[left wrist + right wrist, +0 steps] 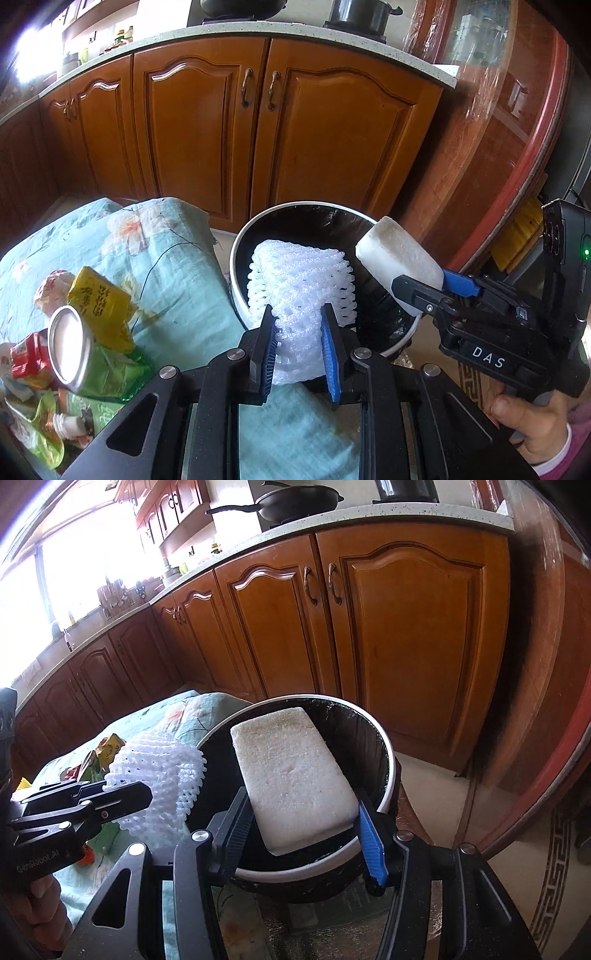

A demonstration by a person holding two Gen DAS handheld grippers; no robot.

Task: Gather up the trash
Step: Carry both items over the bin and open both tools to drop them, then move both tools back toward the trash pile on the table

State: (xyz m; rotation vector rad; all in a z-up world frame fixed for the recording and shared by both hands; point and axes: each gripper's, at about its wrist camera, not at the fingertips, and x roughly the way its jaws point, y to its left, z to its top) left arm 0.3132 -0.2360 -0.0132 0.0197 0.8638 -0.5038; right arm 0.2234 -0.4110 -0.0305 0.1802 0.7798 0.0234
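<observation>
1. White foam netting [301, 291] is what we hold in the left gripper [299, 345]; its blue pads pinch the netting's near end, and the far end fans out over the bin's left rim.
2. We hold a white foam block [293, 775] in the right gripper [304, 829], clamped across its near end between the dark left pad and the blue right pad; the block tilts up and away, above the bin's mouth.
3. The bin [391, 775] is round, with a white rim and a black liner, and stands on the floor just right of the table; both pieces of trash hang over or beside its opening, neither yet inside.
4. The table [177, 266] wears a pale green flowered cloth. At its left lie more scraps: a yellow packet [101, 306], a can [72, 349] on its side, and green wrappers [107, 373] under it.
5. In the left wrist view, a hand [532, 424] with a pink sleeve grips the right gripper's handle at the lower right.
6. Beyond the bin stand brown wooden cabinets [258, 133] under a pale speckled counter [406, 515], which carries a black pan [291, 500].
</observation>
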